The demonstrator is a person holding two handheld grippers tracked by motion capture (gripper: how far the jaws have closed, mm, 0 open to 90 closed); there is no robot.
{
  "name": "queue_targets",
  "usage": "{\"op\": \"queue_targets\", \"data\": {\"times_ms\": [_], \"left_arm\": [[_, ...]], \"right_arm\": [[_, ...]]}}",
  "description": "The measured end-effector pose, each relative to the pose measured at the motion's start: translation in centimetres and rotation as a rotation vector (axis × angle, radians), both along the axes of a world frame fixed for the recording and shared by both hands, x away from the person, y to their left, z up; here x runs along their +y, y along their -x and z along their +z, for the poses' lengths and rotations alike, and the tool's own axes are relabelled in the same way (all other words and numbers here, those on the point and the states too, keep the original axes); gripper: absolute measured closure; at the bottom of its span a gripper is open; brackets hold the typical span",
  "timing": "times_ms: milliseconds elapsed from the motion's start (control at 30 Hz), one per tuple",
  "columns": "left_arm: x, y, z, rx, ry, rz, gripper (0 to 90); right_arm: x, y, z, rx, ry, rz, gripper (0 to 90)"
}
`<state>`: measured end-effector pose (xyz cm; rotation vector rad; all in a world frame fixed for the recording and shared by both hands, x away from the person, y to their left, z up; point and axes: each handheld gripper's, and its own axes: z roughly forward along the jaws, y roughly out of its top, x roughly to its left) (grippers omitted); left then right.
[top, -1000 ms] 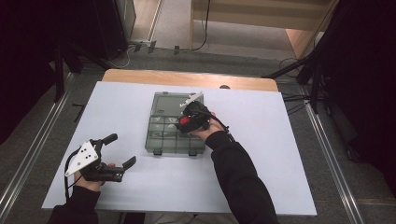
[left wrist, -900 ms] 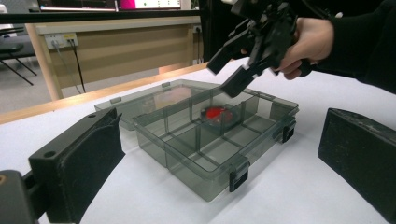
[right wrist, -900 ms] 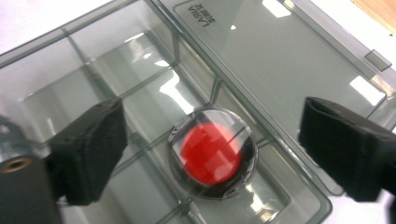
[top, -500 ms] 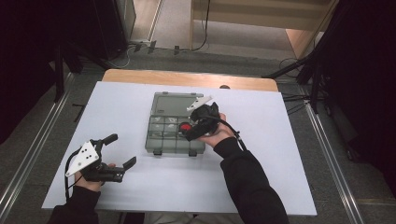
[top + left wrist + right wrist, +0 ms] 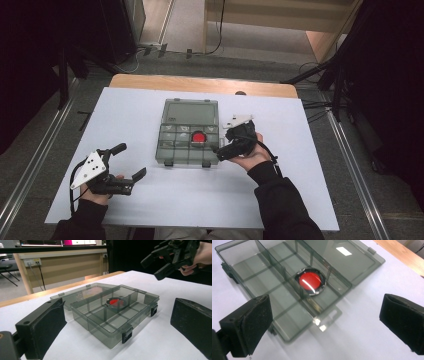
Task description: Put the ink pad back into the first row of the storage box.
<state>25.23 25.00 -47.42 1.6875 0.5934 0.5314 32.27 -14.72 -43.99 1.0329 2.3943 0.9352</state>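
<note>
A smoky grey translucent plastic organiser box [image 5: 189, 145] lies open in the middle of the white table covering [image 5: 310, 200], its flat lid [image 5: 192, 112] folded back toward the far edge and its divided tray nearer the person, with two dark latches on the near wall. In one of the middle compartments, in the row next to the hinge, sits a small round container with a red centre and a shiny rim [image 5: 199, 137]; from the right gripper view it rests flat on the compartment floor, close against a divider. The right gripper [image 5: 235, 142] hangs just off the tray's right wall, above the table, with its black padded jaws spread wide and nothing between them. Looking along those jaws, the red disc lies ahead and slightly to the left of the gap's centre, across the tray's near corner, so any reach for it would, I'd judge, have to go forward and down over the wall and a divider. Being round, the disc has no long axis to line up with. The left gripper [image 5: 122, 165] rests low near the table's front left corner, well apart from the box, its jaws also wide apart and empty. The right hand is plainly the nearer of the two to the disc.
</note>
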Motion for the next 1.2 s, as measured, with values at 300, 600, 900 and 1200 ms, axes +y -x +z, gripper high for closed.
{"op": "queue_targets", "data": {"times_ms": [300, 600, 900, 1200], "left_arm": [[-0.1, 0.0, 0.0, -0.001, -0.002, -0.004, 0.0], [-0.1, 0.0, 0.0, 0.000, 0.001, -0.001, 0.0], [-0.1, 0.0, 0.0, 0.003, 0.002, 0.000, 0.0], [-0.1, 0.0, 0.0, 0.005, 0.002, 0.003, 0.0]], "right_arm": [[-2.7, 2.1, 0.2, -0.029, -0.045, -0.038, 0.1], [-4.3, 4.1, 0.5, -0.051, -0.086, -0.054, 1.6], [-6.1, 5.7, -0.2, -0.070, -0.122, -0.087, 0.1], [-7.8, 7.0, -1.5, -0.059, -0.144, -0.122, 0.1]]}}
